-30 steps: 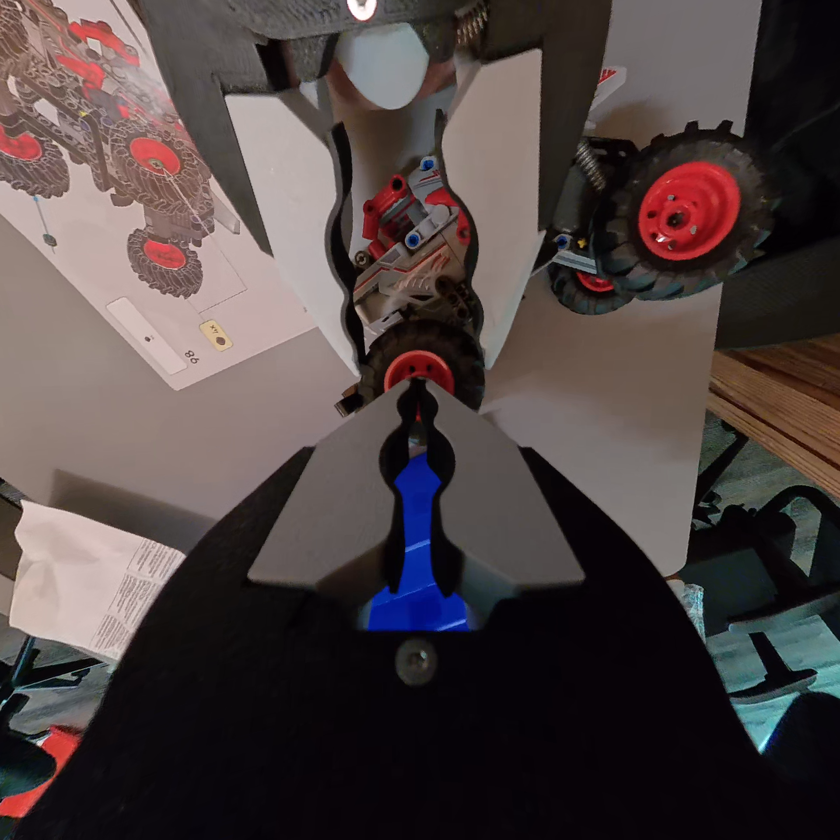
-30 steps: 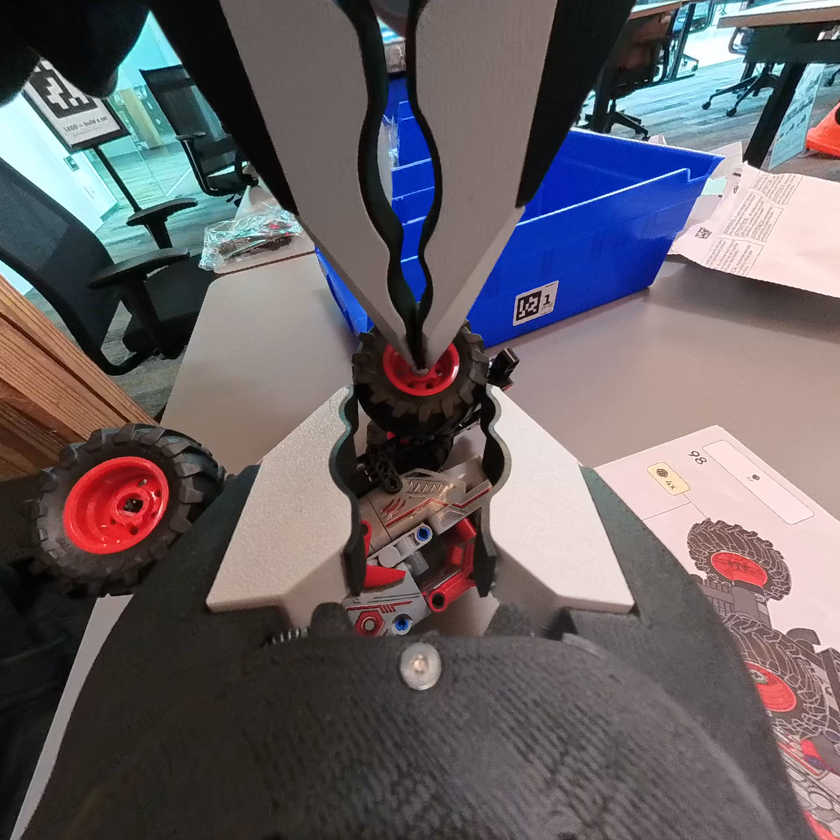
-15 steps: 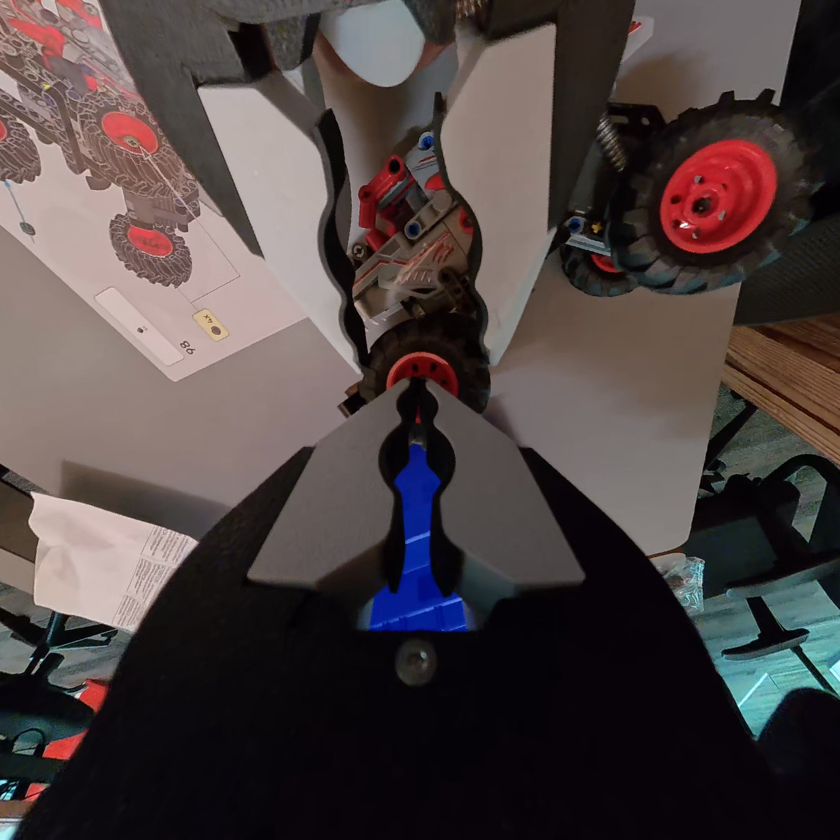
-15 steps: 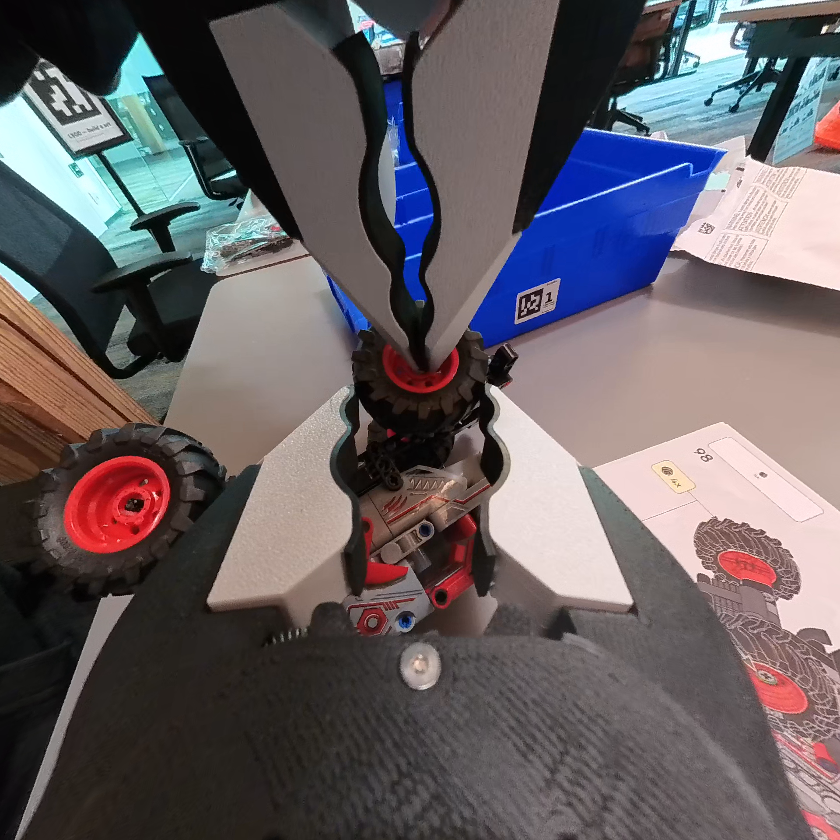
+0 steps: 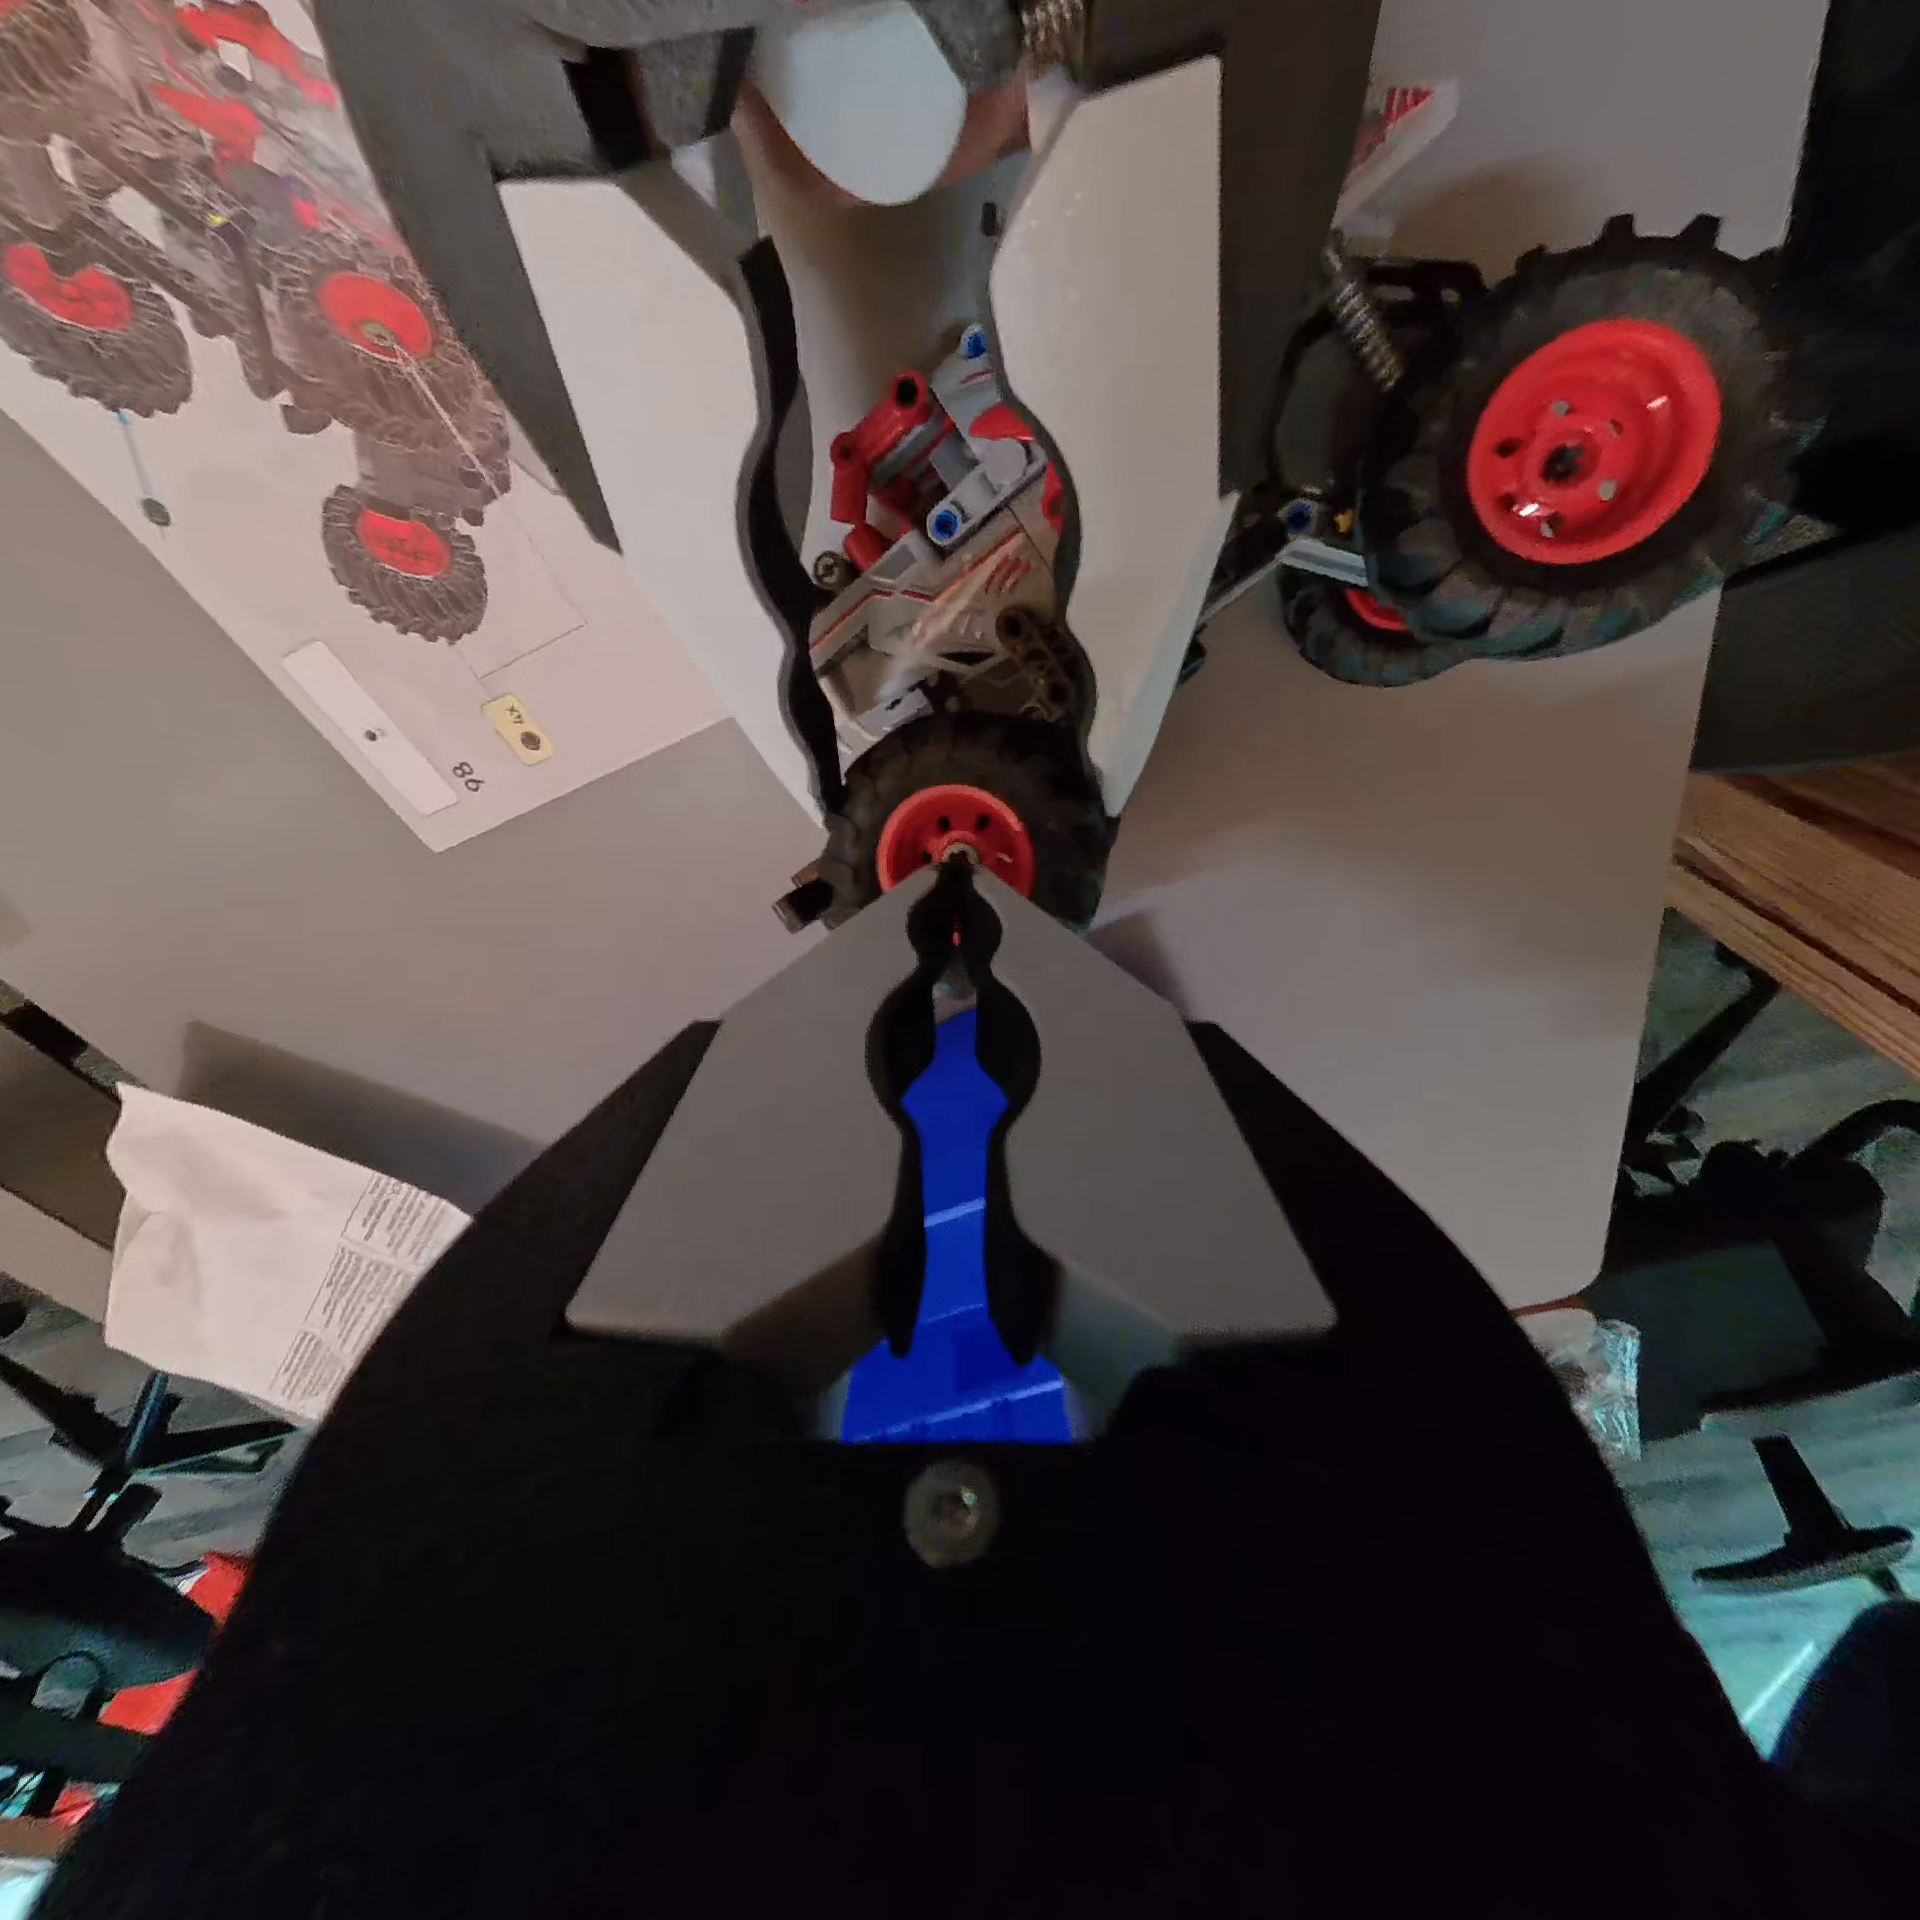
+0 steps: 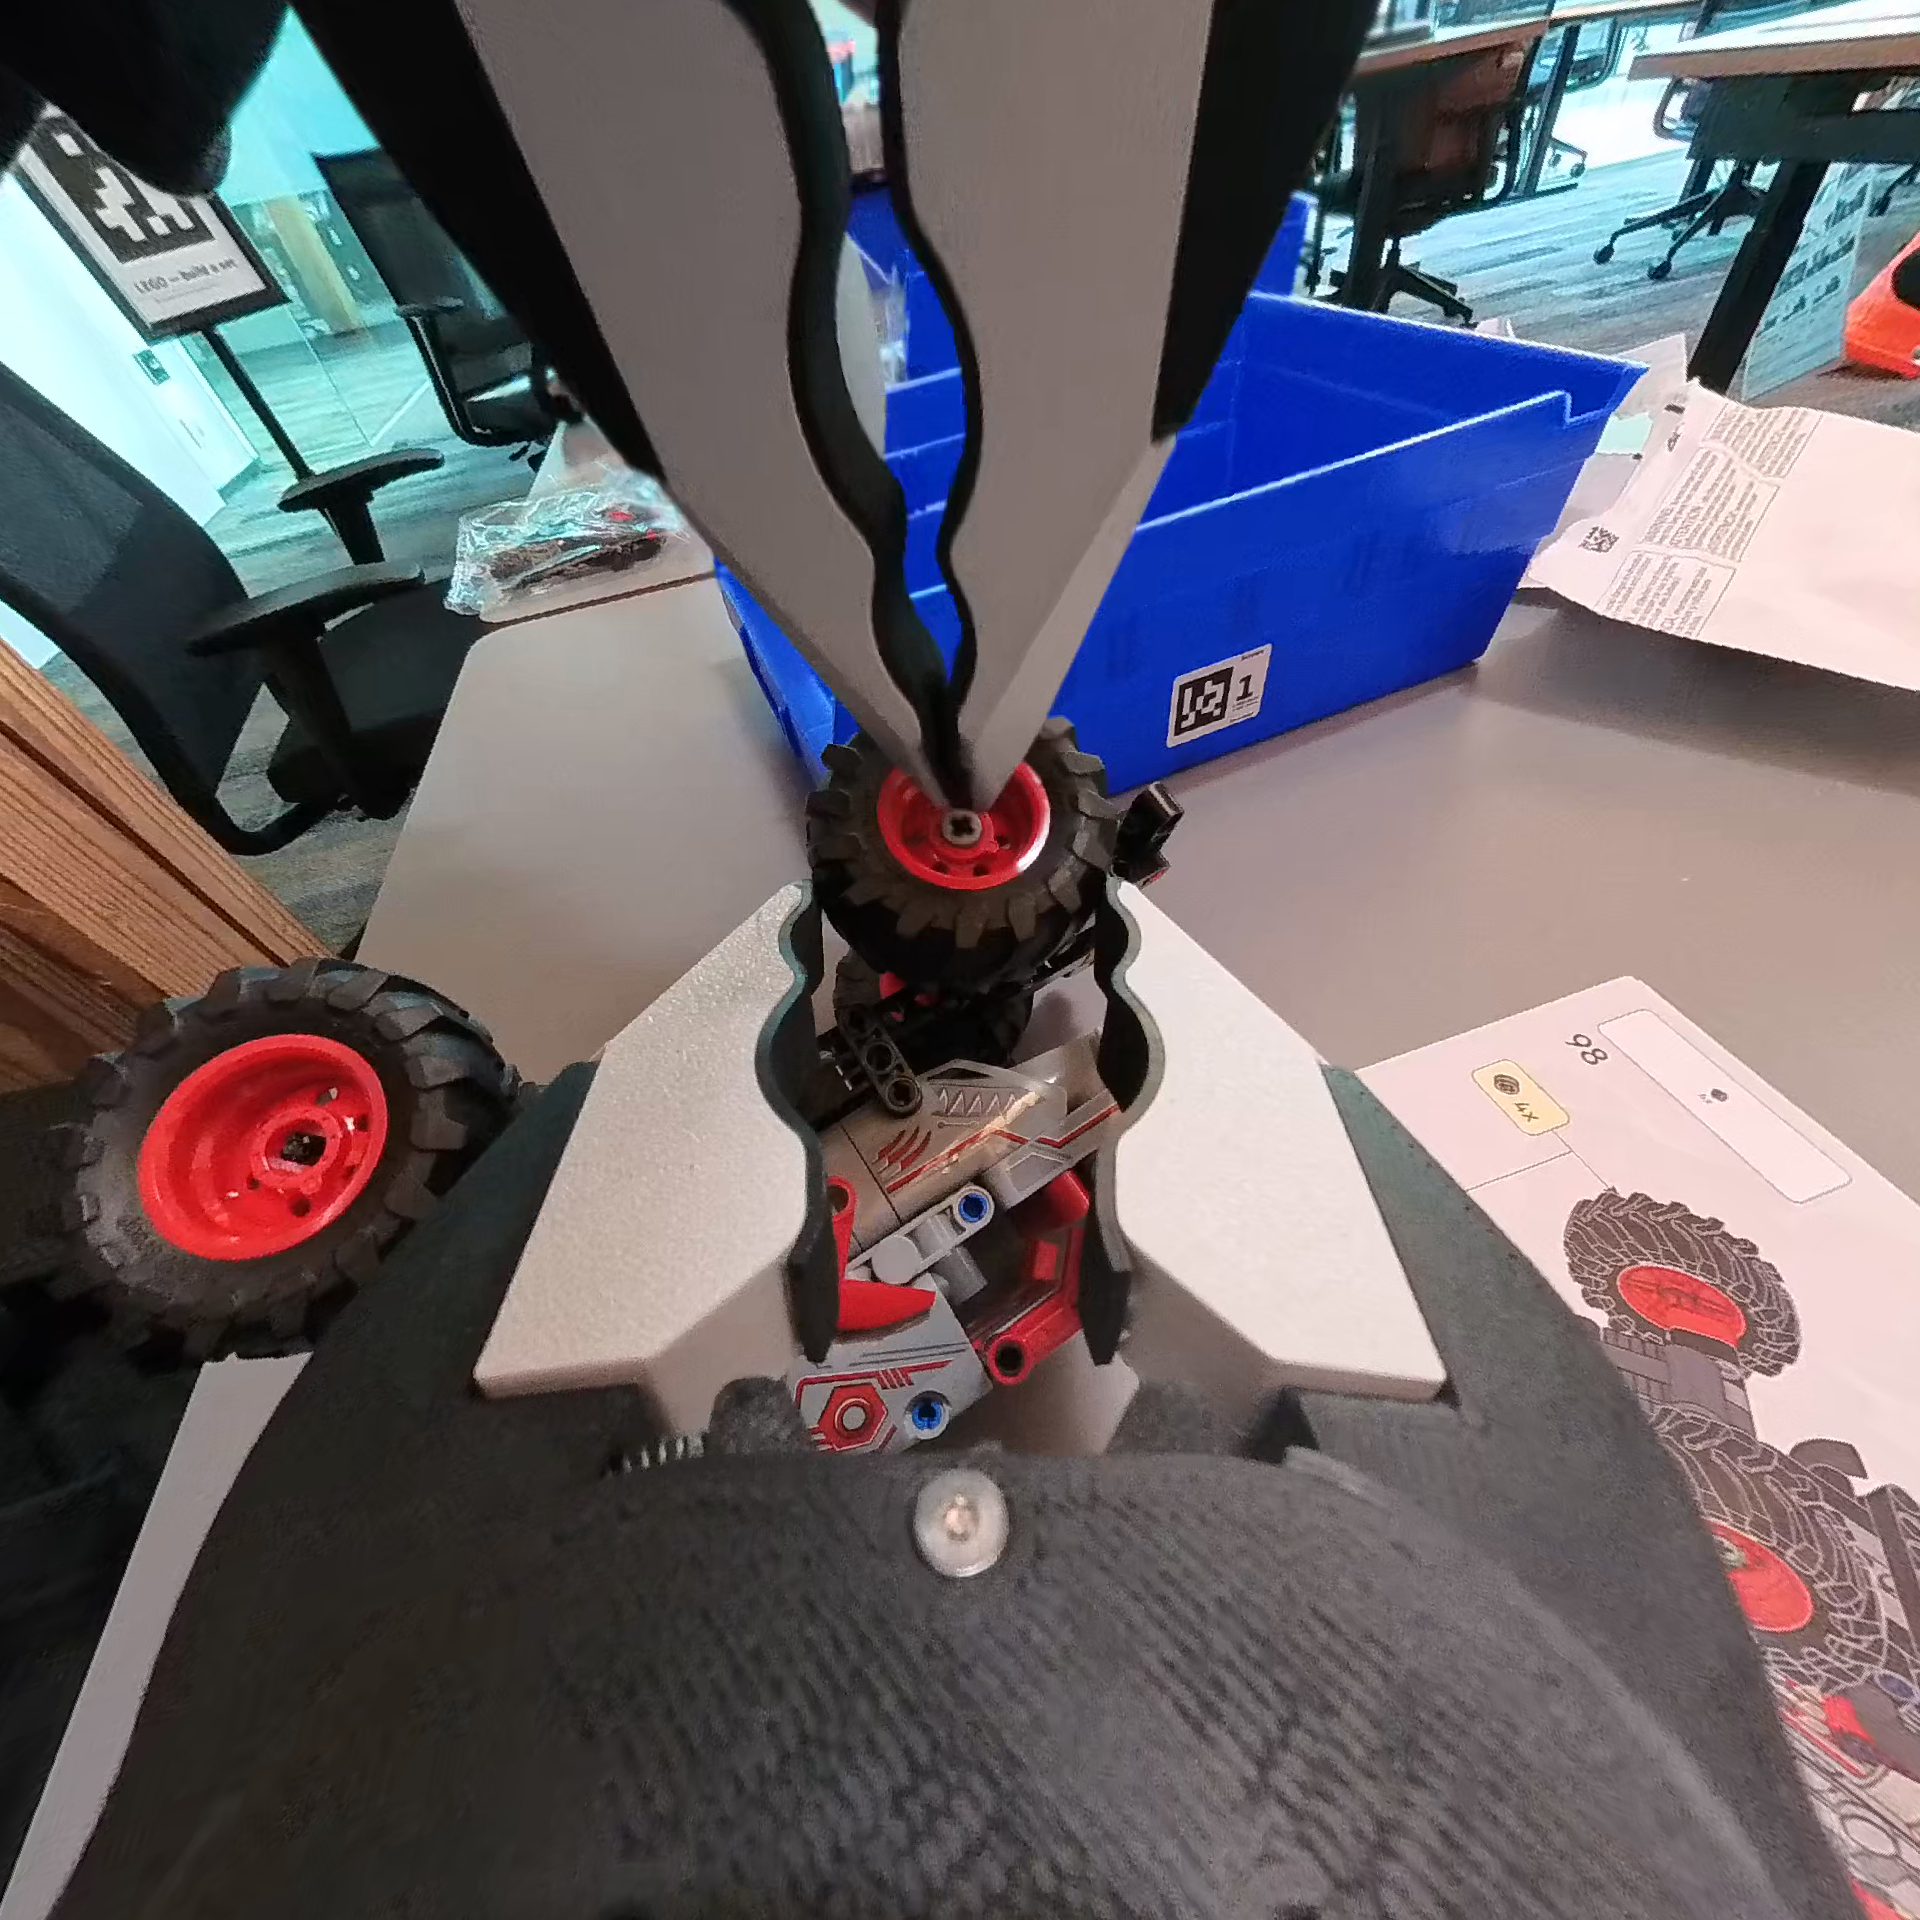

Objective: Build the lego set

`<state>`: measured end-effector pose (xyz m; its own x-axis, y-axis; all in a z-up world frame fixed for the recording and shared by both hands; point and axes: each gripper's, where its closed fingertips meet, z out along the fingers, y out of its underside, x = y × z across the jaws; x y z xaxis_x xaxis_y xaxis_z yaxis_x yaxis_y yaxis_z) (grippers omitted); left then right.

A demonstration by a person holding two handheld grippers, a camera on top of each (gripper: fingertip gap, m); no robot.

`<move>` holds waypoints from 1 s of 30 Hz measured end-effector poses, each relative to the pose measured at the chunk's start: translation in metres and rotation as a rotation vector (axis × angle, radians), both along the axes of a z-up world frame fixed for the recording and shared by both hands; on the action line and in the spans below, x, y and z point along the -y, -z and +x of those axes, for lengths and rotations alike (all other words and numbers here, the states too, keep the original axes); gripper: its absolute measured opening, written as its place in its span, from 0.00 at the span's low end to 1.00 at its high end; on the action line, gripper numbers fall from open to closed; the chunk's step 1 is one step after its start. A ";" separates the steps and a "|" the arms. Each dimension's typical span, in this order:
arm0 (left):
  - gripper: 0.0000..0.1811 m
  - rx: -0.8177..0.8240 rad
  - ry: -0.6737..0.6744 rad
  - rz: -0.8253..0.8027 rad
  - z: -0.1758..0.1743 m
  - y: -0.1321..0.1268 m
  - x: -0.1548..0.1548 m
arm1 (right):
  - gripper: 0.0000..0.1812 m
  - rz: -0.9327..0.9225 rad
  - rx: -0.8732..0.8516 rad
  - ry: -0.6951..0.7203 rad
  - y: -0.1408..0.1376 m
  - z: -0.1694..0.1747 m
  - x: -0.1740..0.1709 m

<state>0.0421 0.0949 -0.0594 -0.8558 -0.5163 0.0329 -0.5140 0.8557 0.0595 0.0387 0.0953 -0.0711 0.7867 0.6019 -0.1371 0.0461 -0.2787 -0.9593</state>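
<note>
The lego truck (image 6: 966,1143), grey and red, is clamped by its body between the fingers of my right gripper (image 6: 956,935). One black tyre with a red hub, the near wheel (image 6: 1003,842), sticks out past the fingertips. My left gripper (image 6: 951,795) comes from the far side with its tips pinched together on that hub, just above a grey axle end. I cannot tell whether a small part sits between the tips. In the left wrist view my left gripper (image 5: 951,883) meets the same wheel (image 5: 992,847), and my right gripper (image 5: 966,790) holds the truck (image 5: 935,582).
A second big wheel (image 6: 260,1143) of the truck hangs to the side, also in the left wrist view (image 5: 1590,447). The open instruction booklet (image 6: 1714,1247) lies on the grey table (image 6: 1455,883). A blue bin (image 6: 1351,540), a folded leaflet (image 6: 1745,520) and a bag of parts (image 6: 561,540) lie behind. My left and right fingertips are right by each other.
Both grippers kept their grip and wobbled slightly. My left tips now sit a little off the hub's centre, and the grey axle end shows there.
</note>
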 end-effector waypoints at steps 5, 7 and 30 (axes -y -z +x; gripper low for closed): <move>0.00 -0.051 0.015 0.063 -0.001 0.005 -0.005 | 0.28 -0.003 -0.006 0.003 0.001 0.000 0.000; 0.00 -0.054 0.022 0.079 0.002 0.006 -0.005 | 0.28 -0.004 -0.006 -0.001 0.001 -0.001 0.000; 0.00 -0.110 -0.002 0.018 -0.004 0.007 -0.001 | 0.27 -0.002 -0.030 0.010 0.002 0.000 -0.001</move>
<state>0.0383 0.0959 -0.0660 -0.8464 -0.5194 0.1173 -0.5053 0.8530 0.1307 0.0388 0.0963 -0.0732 0.7881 0.5938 -0.1618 0.0144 -0.2806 -0.9597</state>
